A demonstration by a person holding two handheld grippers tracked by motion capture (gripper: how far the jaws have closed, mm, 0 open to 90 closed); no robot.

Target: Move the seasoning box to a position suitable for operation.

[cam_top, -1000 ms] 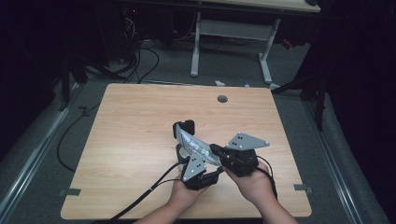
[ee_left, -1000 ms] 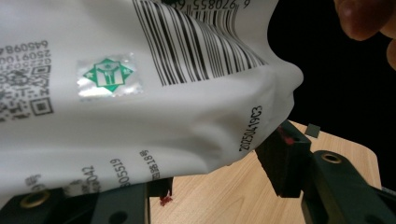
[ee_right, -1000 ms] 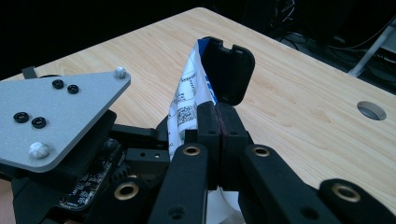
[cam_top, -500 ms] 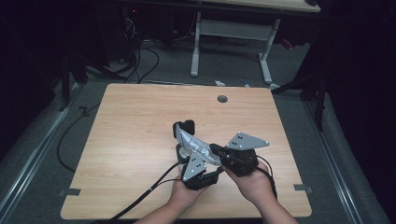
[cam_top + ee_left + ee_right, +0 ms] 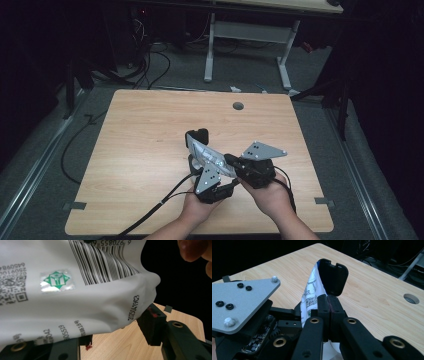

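Your left gripper (image 5: 200, 142) grasps the white pouch (image 5: 75, 290) across its width. Your right gripper (image 5: 329, 302), clenched on the pouch's edge, sits just beside it, the pouch's length running between them

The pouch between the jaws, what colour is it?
White pouch with black barcode and a green sticker; clearest in the left gripper view.

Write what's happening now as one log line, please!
left gripper: shut on white packet | right gripper: jaws shut, pinching the packet's edge | both: above wooden table, near side
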